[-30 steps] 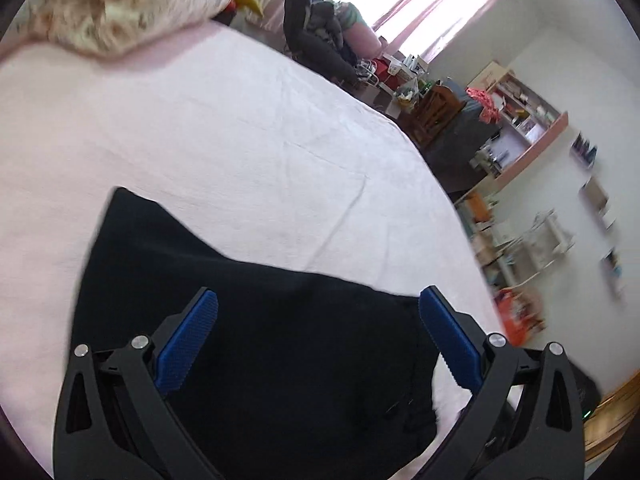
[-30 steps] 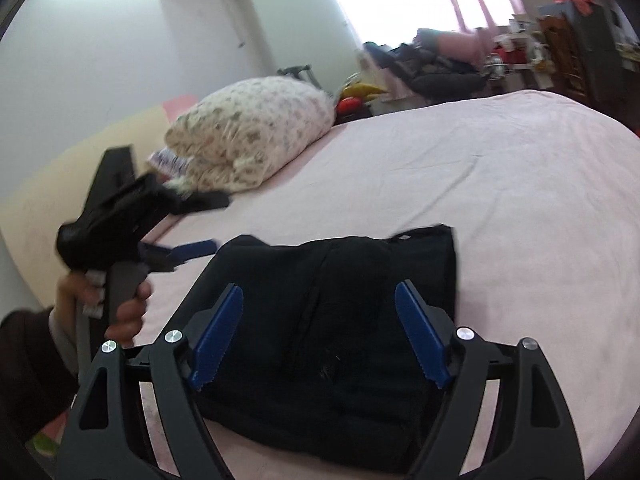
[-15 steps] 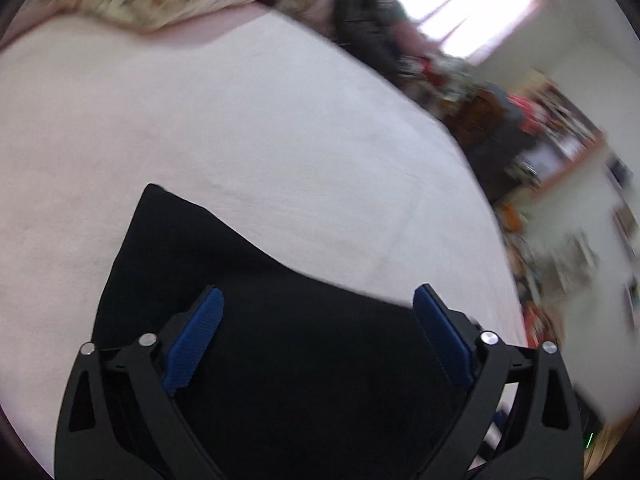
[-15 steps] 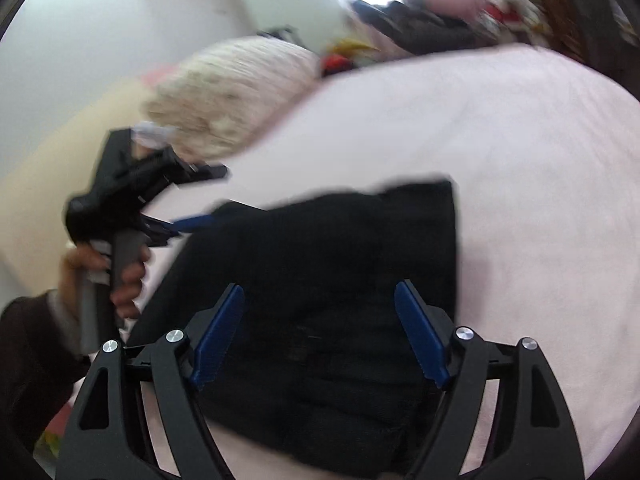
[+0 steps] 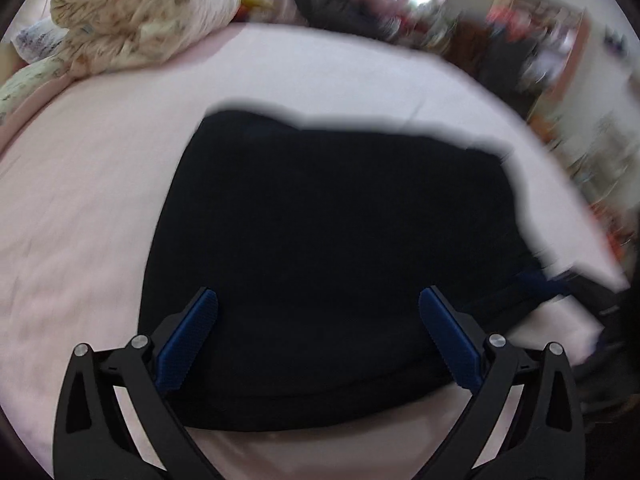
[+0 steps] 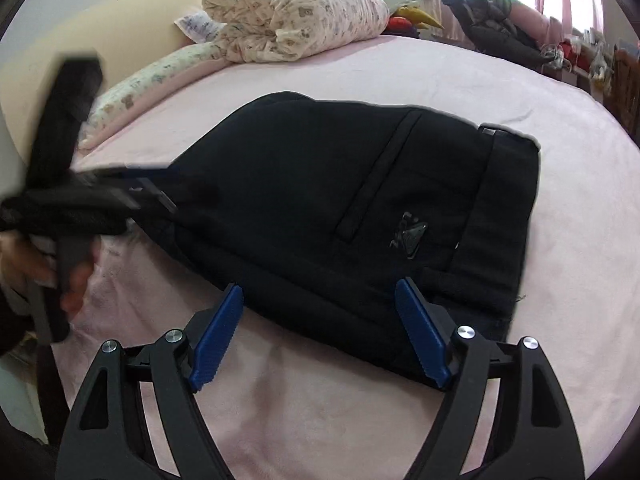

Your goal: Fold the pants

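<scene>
Folded black pants (image 6: pixel 340 200) lie on the pink bed sheet (image 6: pixel 320 420), the waistband at the right end and a pocket seam and small logo facing up. My right gripper (image 6: pixel 319 289) hovers open over their near edge, with nothing between its blue pads. In the right wrist view my left gripper (image 6: pixel 156 184), blurred and held by a hand (image 6: pixel 24 256), reaches over the left end of the pants. In the left wrist view the left gripper (image 5: pixel 318 298) is open just above the pants (image 5: pixel 320 220), whose dark cloth fills the middle of the frame.
A floral pillow (image 6: pixel 296 12) lies at the head of the bed, also seen in the left wrist view as the pillow (image 5: pixel 140 12). Dark clothes (image 6: pixel 488 20) are piled beyond the far edge of the bed. Blurred shelves and clutter (image 5: pixel 560 52) stand at the right.
Both grippers have come down and nearer to the pants, and both have rolled. The left one has swung across, so the pants now fill its view. Both have stayed open.
</scene>
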`<action>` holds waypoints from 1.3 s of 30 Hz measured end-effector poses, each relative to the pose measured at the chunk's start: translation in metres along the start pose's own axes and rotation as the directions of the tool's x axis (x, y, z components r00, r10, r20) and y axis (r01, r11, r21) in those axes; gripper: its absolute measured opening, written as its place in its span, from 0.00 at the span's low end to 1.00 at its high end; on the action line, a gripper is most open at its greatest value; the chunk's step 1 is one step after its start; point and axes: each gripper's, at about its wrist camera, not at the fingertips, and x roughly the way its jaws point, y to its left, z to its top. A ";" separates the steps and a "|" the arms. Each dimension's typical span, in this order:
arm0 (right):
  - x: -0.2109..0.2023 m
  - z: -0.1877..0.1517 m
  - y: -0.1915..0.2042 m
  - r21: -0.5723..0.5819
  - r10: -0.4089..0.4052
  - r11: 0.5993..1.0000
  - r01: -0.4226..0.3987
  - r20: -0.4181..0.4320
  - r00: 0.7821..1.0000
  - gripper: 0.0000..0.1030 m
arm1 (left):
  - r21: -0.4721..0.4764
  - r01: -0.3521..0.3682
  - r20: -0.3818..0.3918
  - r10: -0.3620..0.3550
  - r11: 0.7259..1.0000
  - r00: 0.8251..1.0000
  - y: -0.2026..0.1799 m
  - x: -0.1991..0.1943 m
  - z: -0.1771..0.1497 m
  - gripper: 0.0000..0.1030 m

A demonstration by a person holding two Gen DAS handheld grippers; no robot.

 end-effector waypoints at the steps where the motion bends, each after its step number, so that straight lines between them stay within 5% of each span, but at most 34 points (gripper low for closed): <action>1: 0.000 0.000 0.000 -0.002 0.001 1.000 -0.001 -0.006 1.000 0.78 | 0.042 -0.042 0.035 0.041 0.998 0.999 -0.006 0.001 -0.004 0.98; 3: -0.001 0.000 0.000 0.002 0.003 1.000 -0.003 -0.009 1.000 0.79 | 0.084 -0.117 0.071 0.111 0.990 0.991 -0.016 0.002 -0.012 0.98; 10: -0.026 0.010 0.002 -0.021 -0.035 0.999 0.037 0.083 0.996 0.79 | 0.069 -0.119 0.068 0.114 0.991 0.991 -0.013 0.001 -0.009 0.98; 13: -0.006 0.009 -0.011 0.015 -0.036 0.999 0.036 -0.007 0.999 0.79 | 0.072 -0.120 0.070 0.115 0.990 0.991 -0.014 0.003 -0.006 0.98; 17: 0.002 0.008 -0.002 -0.055 -0.076 0.996 0.074 -0.025 0.997 0.86 | 0.064 -0.103 0.070 0.099 0.993 0.993 -0.011 0.003 -0.005 0.98; 20: -0.006 0.006 -0.007 -0.049 -0.014 0.999 0.014 -0.005 1.000 0.87 | 0.059 -0.067 0.065 0.063 0.996 0.996 -0.010 -0.006 -0.006 0.98; 23: -0.031 0.016 -0.034 0.086 0.112 0.989 -0.119 0.079 0.991 0.87 | 0.041 -0.034 0.088 0.031 0.999 0.996 0.001 -0.026 0.003 0.98; 26: -0.059 0.018 -0.081 0.283 0.192 0.926 -0.251 0.221 0.956 0.99 | -0.021 -0.009 0.139 0.012 1.000 0.990 0.025 -0.050 0.020 0.98; 29: -0.061 0.006 -0.129 0.471 0.279 0.792 -0.388 0.285 0.917 0.99 | -0.124 0.034 0.096 -0.022 0.992 0.995 0.061 -0.054 0.041 0.98; 34: -0.033 -0.009 -0.161 0.643 0.328 0.666 -0.378 0.202 0.923 0.99 | -0.351 0.137 -0.045 -0.163 0.926 0.986 0.118 -0.028 0.062 0.98; 37: -0.019 -0.012 -0.161 0.675 0.340 0.655 -0.341 0.140 0.930 0.99 | -0.414 0.161 -0.076 -0.211 0.896 0.975 0.129 -0.017 0.062 0.98; 39: -0.012 -0.011 -0.159 0.675 0.328 0.668 -0.313 0.111 0.938 0.99 | -0.416 0.141 -0.106 -0.202 0.898 0.974 0.130 -0.009 0.063 0.98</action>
